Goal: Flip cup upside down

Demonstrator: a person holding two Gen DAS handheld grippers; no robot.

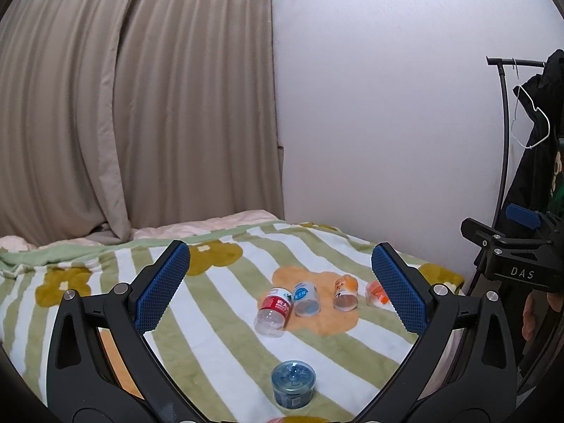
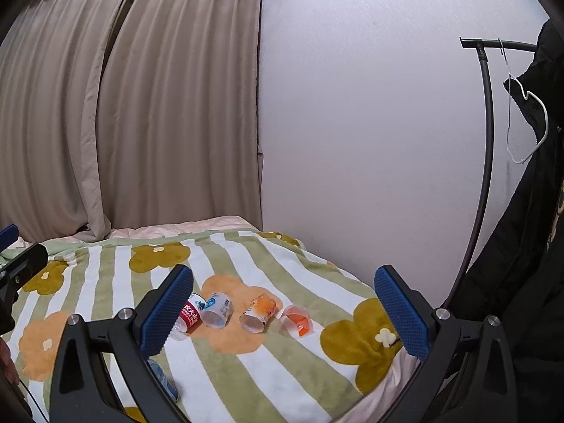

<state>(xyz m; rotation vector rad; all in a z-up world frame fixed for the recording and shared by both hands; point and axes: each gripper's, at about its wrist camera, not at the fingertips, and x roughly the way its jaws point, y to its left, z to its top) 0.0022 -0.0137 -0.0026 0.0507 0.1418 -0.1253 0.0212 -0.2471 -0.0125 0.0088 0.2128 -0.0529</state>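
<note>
Nearest the left wrist camera, at 6 o'clock, a blue cup (image 1: 293,382) is seen upside down on the striped blanket (image 1: 218,345). Both the left gripper (image 1: 282,287) and the right gripper (image 2: 283,312) are spread wide, with nothing held. Toward 12 o'clock, four cut bottles are laid on their sides in a row: red-labelled (image 1: 274,311), pale blue (image 1: 306,299), orange-printed (image 1: 346,292), clear orange (image 1: 376,293).

blue cup (image 2: 164,380) half hidden by hand-held gripper (image 2: 282,312)
</note>
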